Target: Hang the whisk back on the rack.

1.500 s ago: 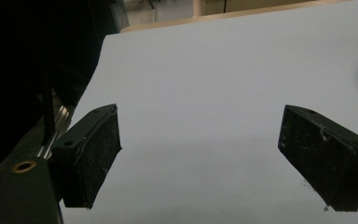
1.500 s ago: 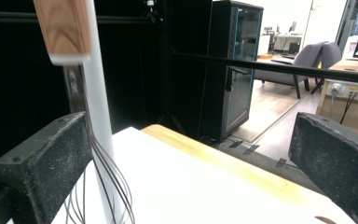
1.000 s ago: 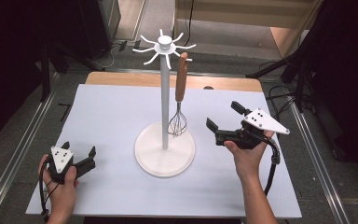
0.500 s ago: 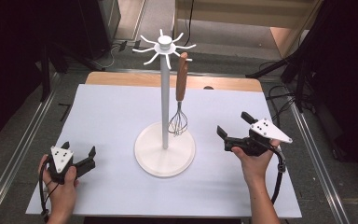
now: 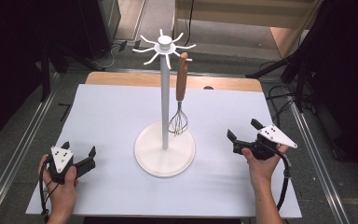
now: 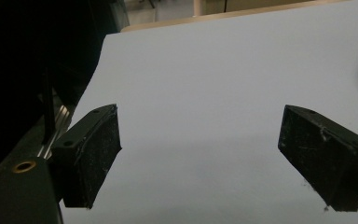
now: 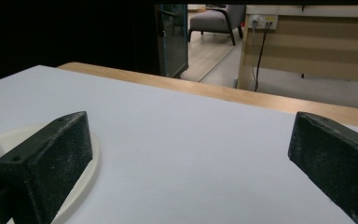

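Both claws stand wide open with nothing in them: the right claw rests on the pale grey worktop at about four o'clock from the stand, its jaws turned toward it, and the left claw sits near the front edge at about eight o'clock. In the right gripper view the spread jaws frame bare worktop, with the stand's round base at the left. The small wire whisk with a brown wooden handle hangs from one prong of the tall white utensil stand with a round base and a spoked top, at roughly two o'clock of the pole, its wire head just above the base. I'd judge it light, stiff in the handle and springy in the wires, which would flex or slip under a squeeze. The wooden handle is the place to grip, around its middle, then lift upward to free it from the prong. The stand looks top-heavy enough to rock if tugged sideways.
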### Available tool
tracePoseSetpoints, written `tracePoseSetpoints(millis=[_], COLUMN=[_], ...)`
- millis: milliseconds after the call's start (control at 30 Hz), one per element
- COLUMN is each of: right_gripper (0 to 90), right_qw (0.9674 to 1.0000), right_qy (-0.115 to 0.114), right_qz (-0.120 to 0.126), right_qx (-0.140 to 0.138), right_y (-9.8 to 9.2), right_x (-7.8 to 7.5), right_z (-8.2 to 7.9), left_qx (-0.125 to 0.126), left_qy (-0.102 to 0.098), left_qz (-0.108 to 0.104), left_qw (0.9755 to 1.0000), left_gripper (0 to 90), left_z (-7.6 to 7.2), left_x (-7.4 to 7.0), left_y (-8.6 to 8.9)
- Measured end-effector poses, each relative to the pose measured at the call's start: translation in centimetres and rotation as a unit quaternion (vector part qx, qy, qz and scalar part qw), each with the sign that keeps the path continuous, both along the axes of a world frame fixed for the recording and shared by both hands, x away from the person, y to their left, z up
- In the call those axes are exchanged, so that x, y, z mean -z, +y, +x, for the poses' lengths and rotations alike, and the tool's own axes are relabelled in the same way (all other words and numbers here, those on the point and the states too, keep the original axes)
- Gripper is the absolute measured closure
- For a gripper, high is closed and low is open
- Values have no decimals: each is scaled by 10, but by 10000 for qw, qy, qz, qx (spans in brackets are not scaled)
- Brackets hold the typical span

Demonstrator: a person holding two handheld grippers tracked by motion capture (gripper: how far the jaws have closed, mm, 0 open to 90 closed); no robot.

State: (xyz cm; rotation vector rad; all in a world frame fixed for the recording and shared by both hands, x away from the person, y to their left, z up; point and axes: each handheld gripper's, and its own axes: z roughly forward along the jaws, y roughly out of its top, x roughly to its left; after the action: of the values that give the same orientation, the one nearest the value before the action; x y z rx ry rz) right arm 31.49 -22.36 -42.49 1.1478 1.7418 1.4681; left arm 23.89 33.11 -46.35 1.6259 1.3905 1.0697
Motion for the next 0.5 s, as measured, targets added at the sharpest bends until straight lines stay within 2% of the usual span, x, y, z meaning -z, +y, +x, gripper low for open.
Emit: tracePoseSetpoints(millis=[200,300,500], right_gripper=[0,0,1], right_qw=[9998,9993,9987], right_qy=[121,258,259], right_qz=[7,100,137], right_qx=[151,245,418], right_y=[-11,-19,-34], right_x=[13,19,25], right_z=[4,5,6], left_qx=[4,6,4], left_qy=[-2,-1,-2], left_qz=[-7,-9,-5], left_qw=[10000,10000,10000], left_gripper=[136,136,136], left_z=[0,0,0], left_x=[0,0,0], left_y=[0,0,0])
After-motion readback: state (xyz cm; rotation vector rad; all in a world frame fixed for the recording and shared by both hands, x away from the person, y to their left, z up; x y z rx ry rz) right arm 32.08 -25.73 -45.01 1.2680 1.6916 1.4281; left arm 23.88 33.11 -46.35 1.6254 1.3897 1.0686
